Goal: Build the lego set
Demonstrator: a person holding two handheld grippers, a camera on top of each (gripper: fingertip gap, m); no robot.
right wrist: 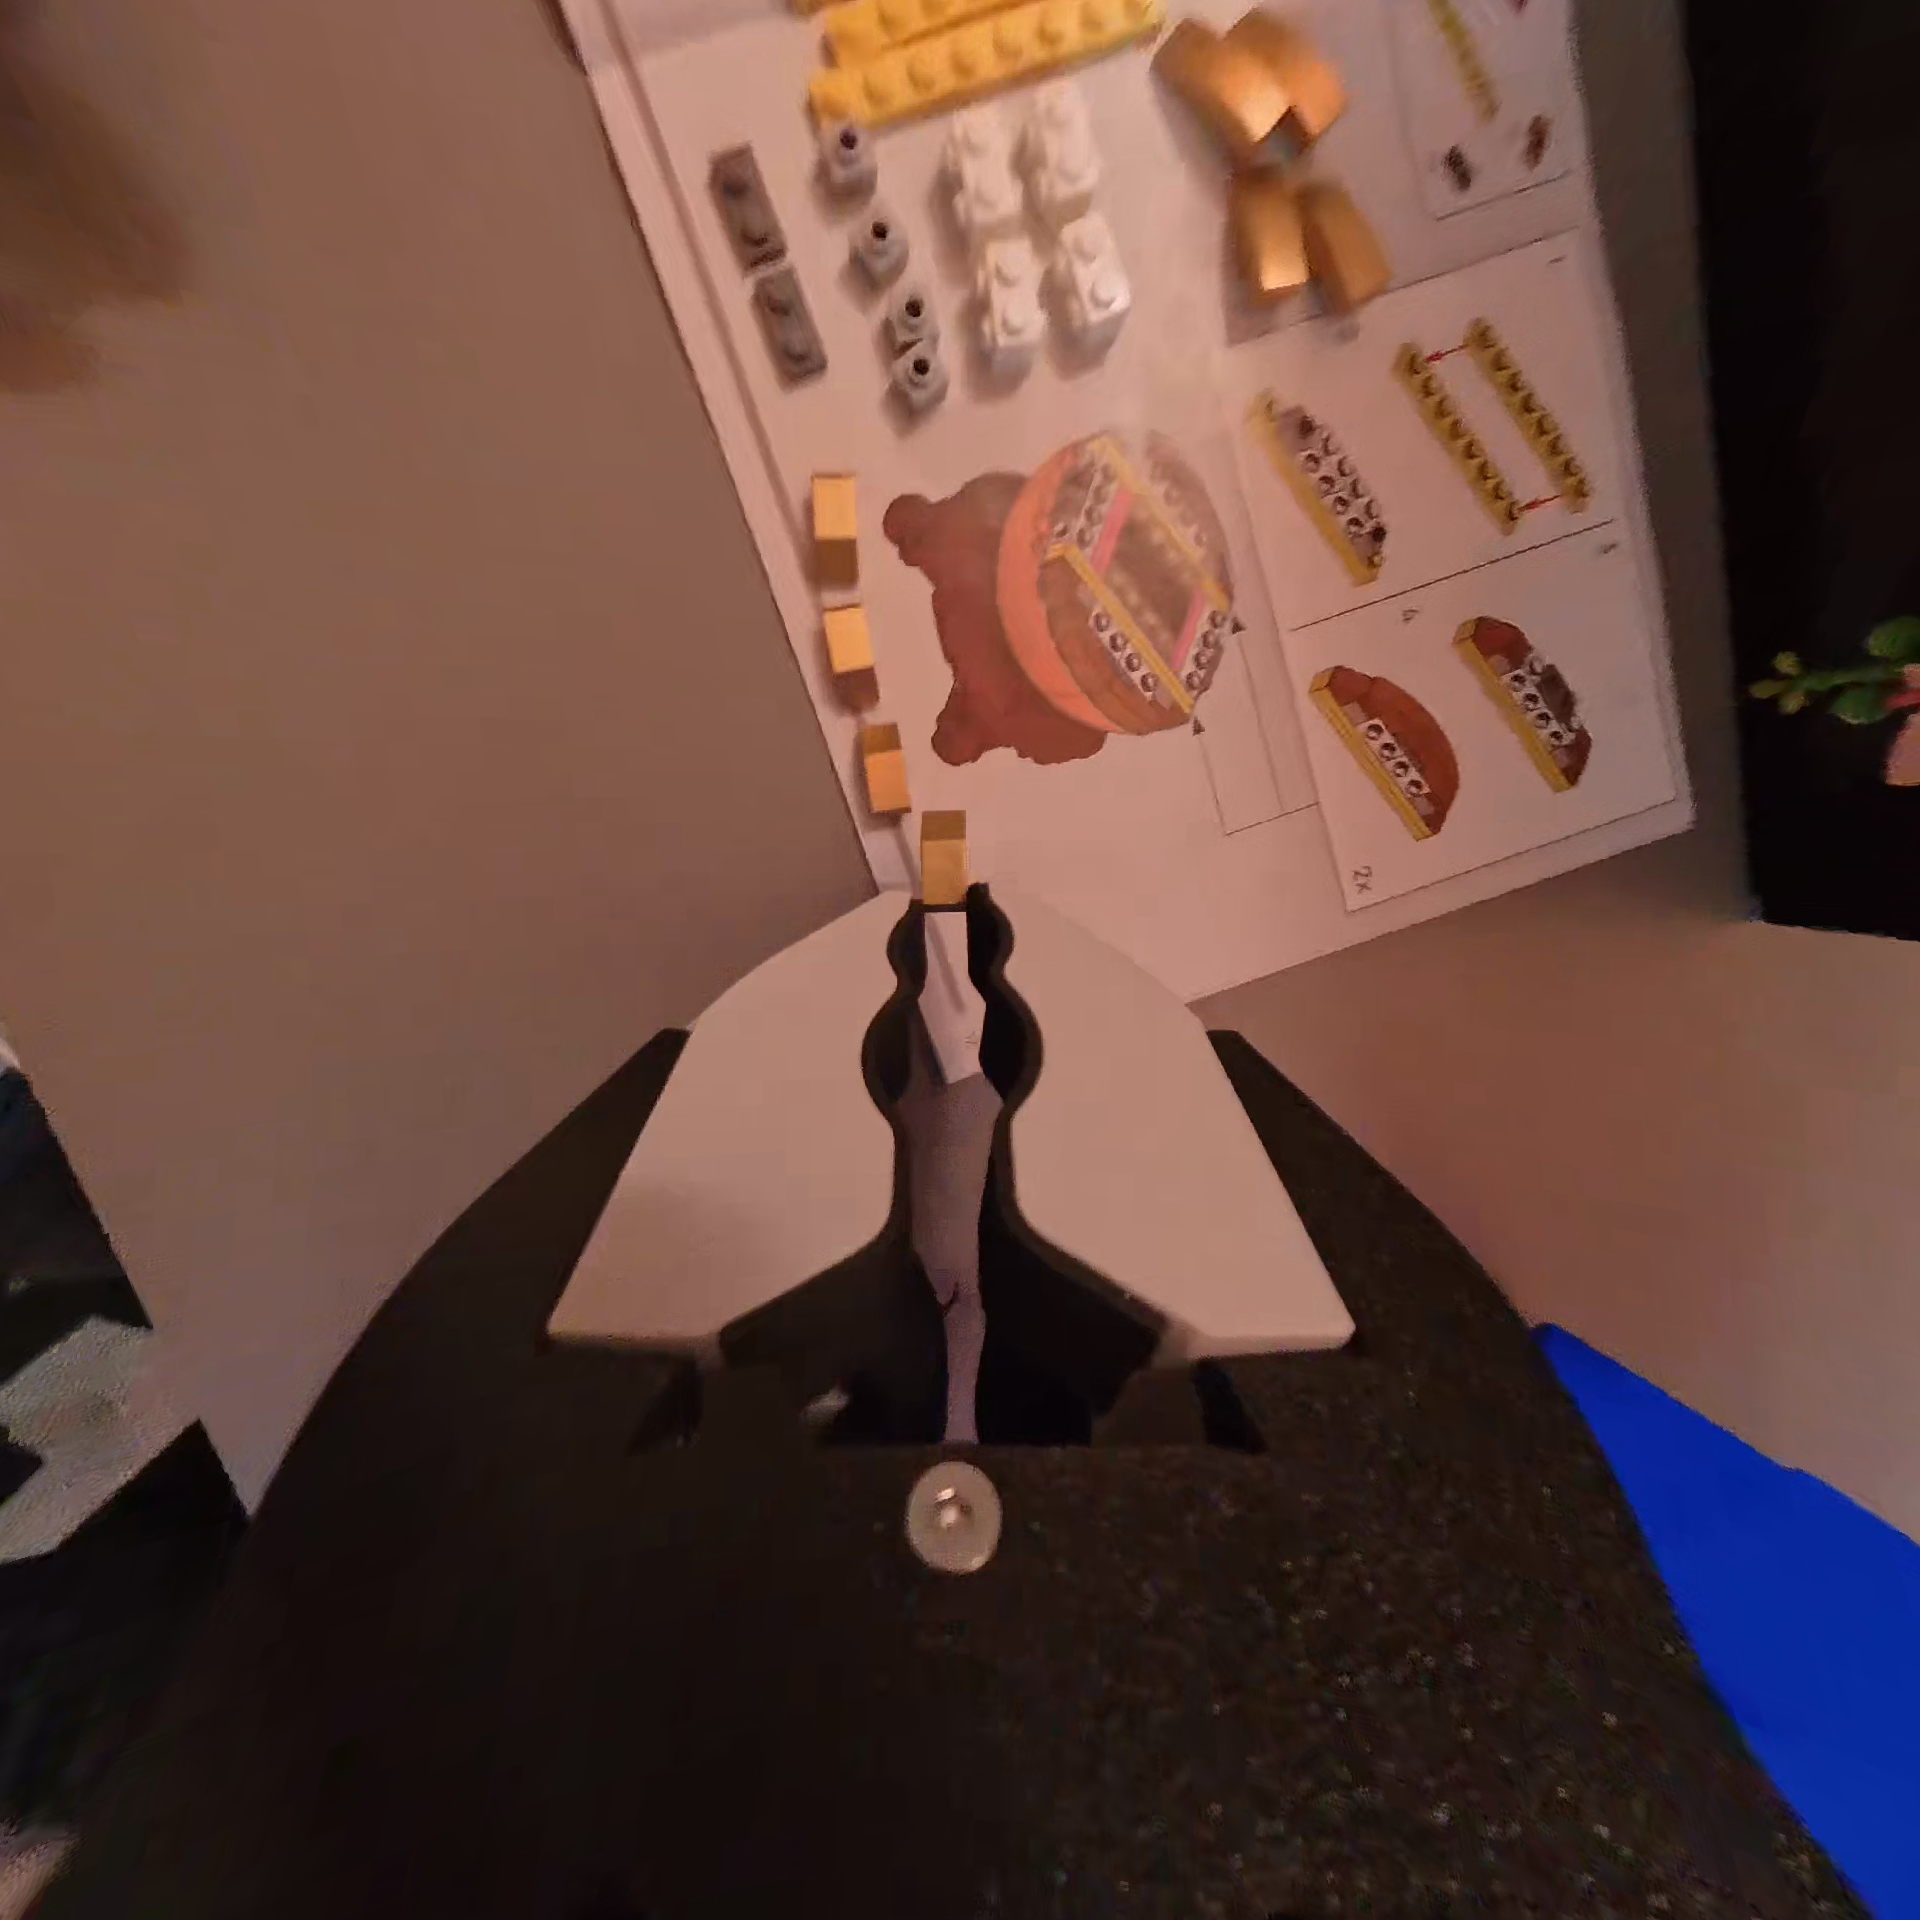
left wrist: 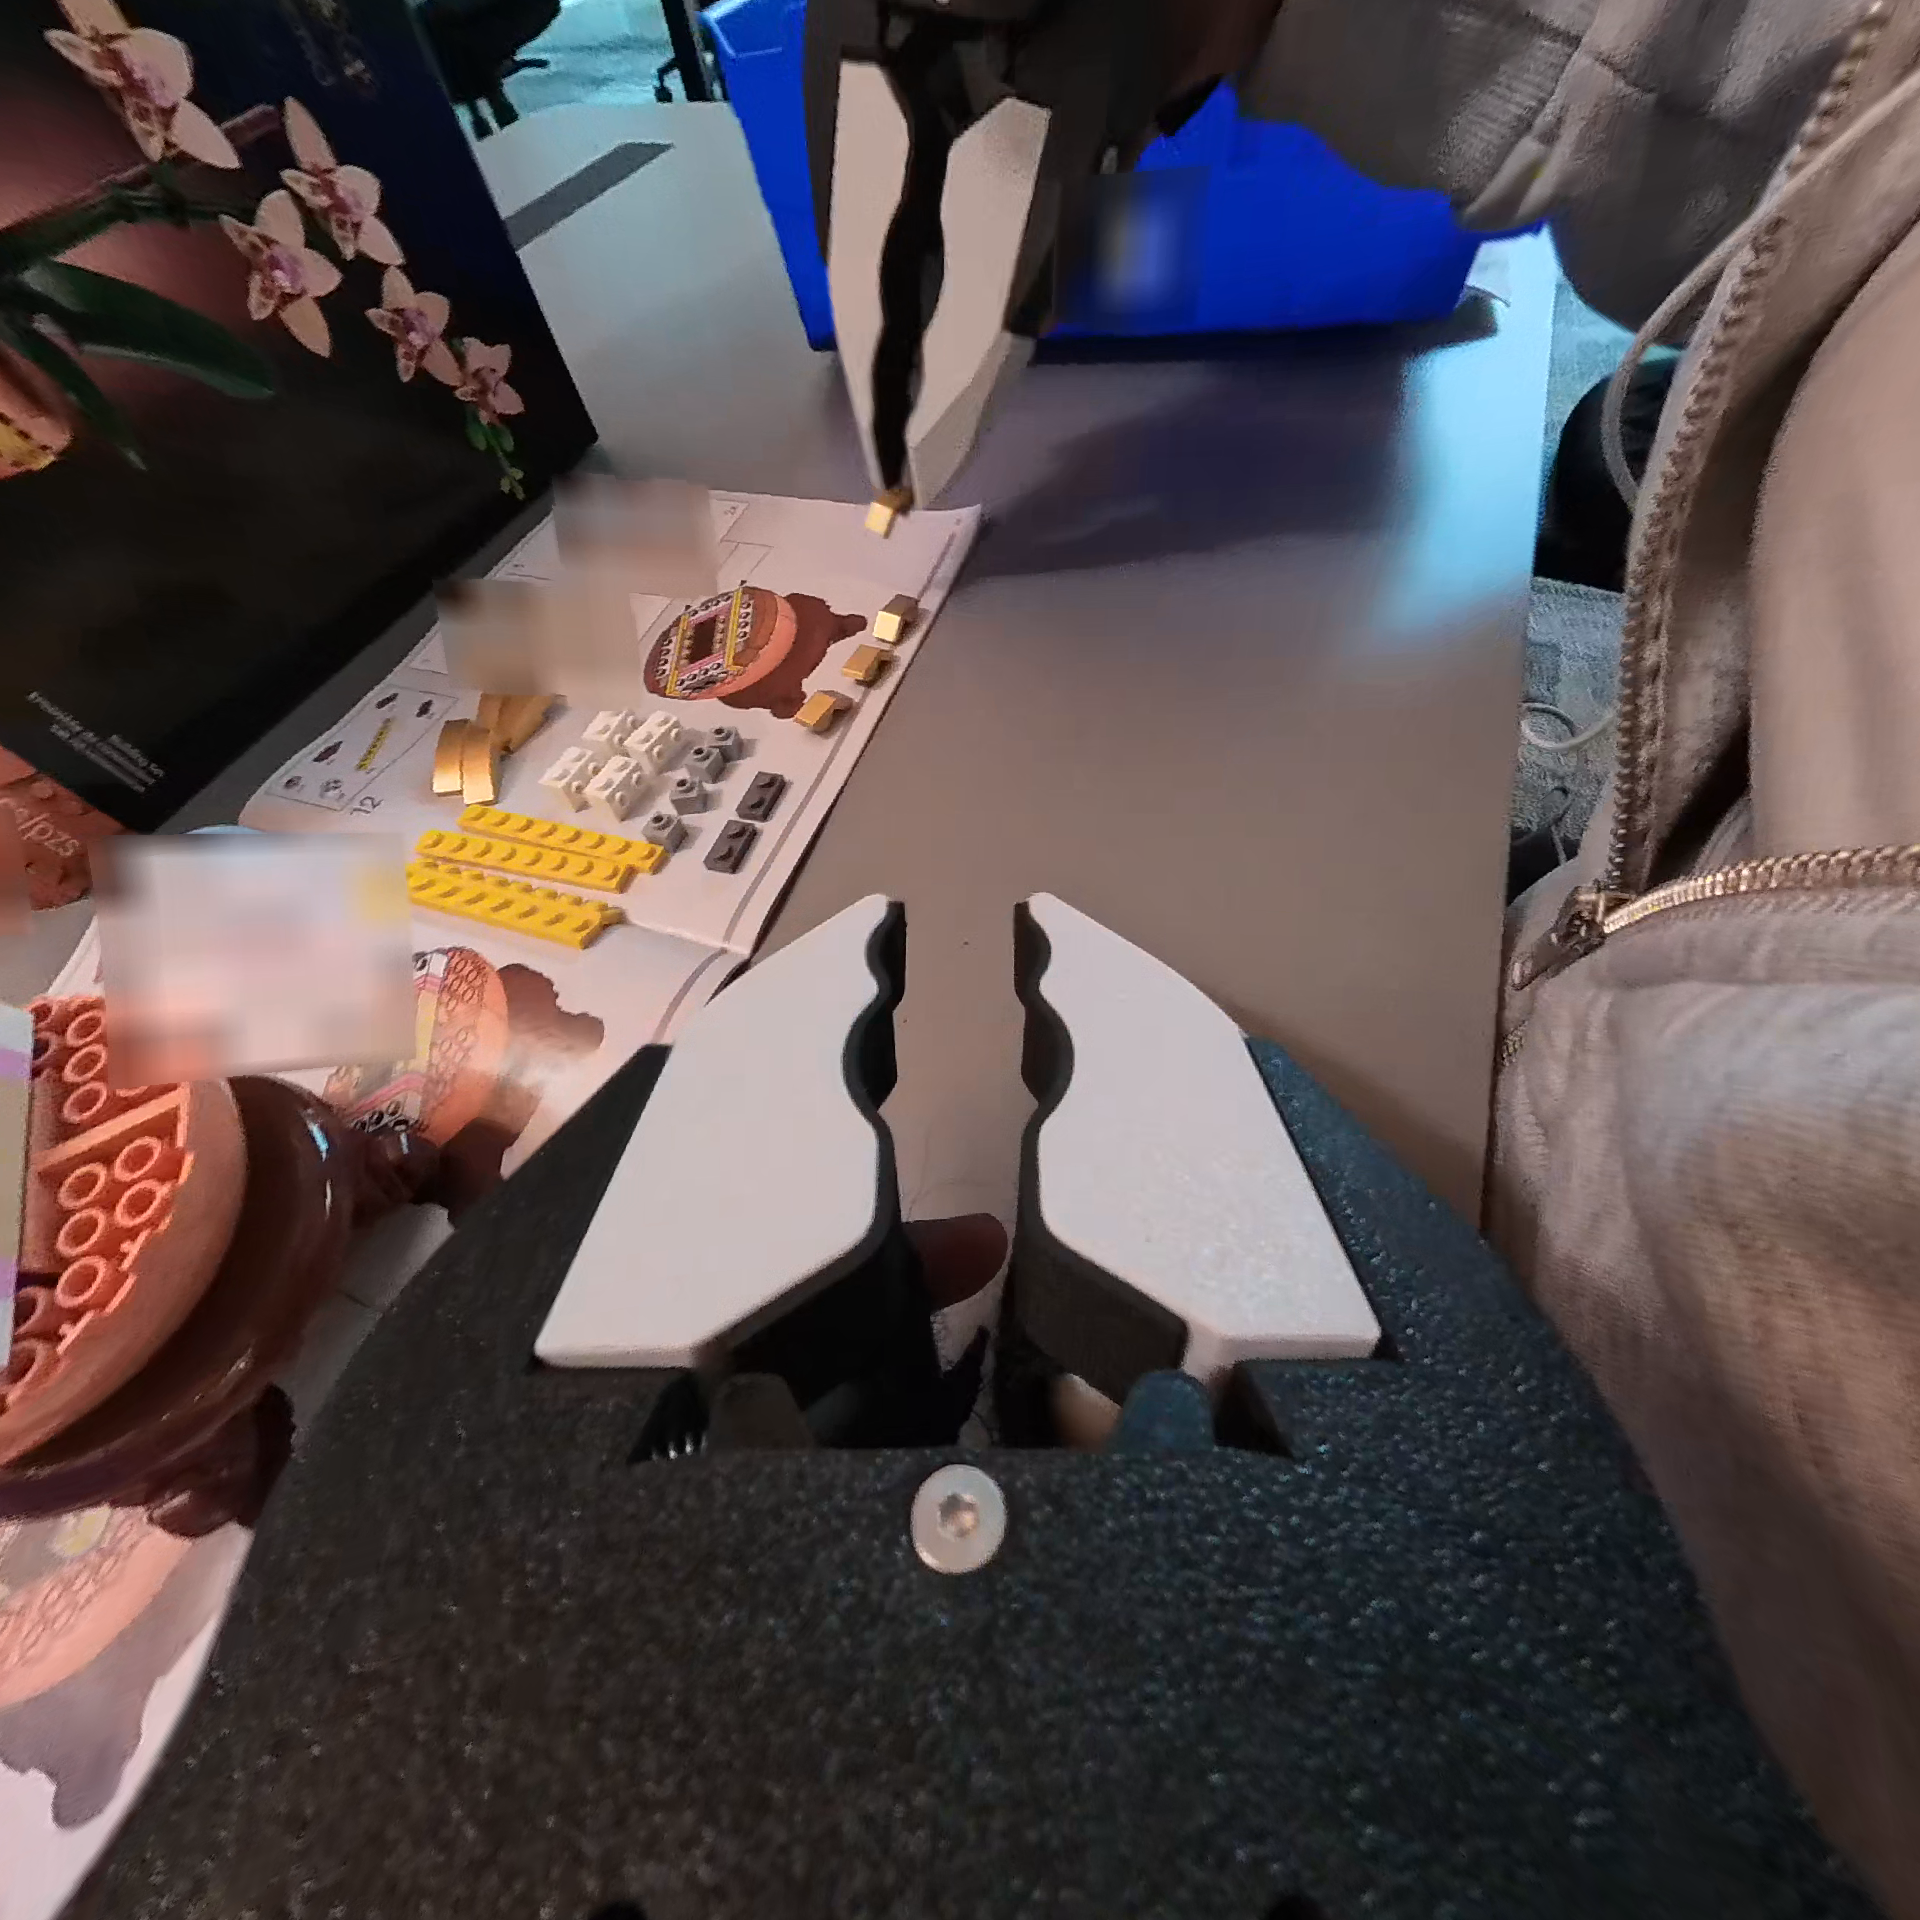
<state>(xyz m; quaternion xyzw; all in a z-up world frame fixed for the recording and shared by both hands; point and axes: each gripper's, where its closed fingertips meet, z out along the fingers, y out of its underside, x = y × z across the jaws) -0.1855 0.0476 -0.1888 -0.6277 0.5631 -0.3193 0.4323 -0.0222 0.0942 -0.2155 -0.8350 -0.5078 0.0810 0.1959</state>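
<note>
Right gripper (right wrist: 943, 896), fingers drawn close, pinching a small gold brick (right wrist: 943, 854) at the very tips, over the near corner of the booklet (right wrist: 1143, 894). Same pinch seen in the left wrist view: gripper (left wrist: 896, 488) pointing down, brick (left wrist: 885, 513) at the page's far corner (touching the paper or just above it, cannot tell).

Left gripper (left wrist: 961, 914) spread, nothing between the fingers, over bare table (left wrist: 1195, 727) beside the booklet's edge.

On the open page, loose parts: three more gold bricks (right wrist: 844, 636) in a row along the edge, yellow plates (left wrist: 525, 868) side by side, white bricks (left wrist: 613, 758) clustered, small grey bricks (left wrist: 691, 784), two dark grey plates (left wrist: 748, 816), gold curved pieces (left wrist: 483, 743).

Far left of the left wrist view, a partly built round base (left wrist: 114, 1226), salmon studs on top, dark brown beneath, on the booklet. Behind it, the dark set box (left wrist: 260, 436) printed with orchids. Blue bin (left wrist: 1247, 239) at the table's far side. Grey zipped sleeve (left wrist: 1714, 935) along the right.
</note>
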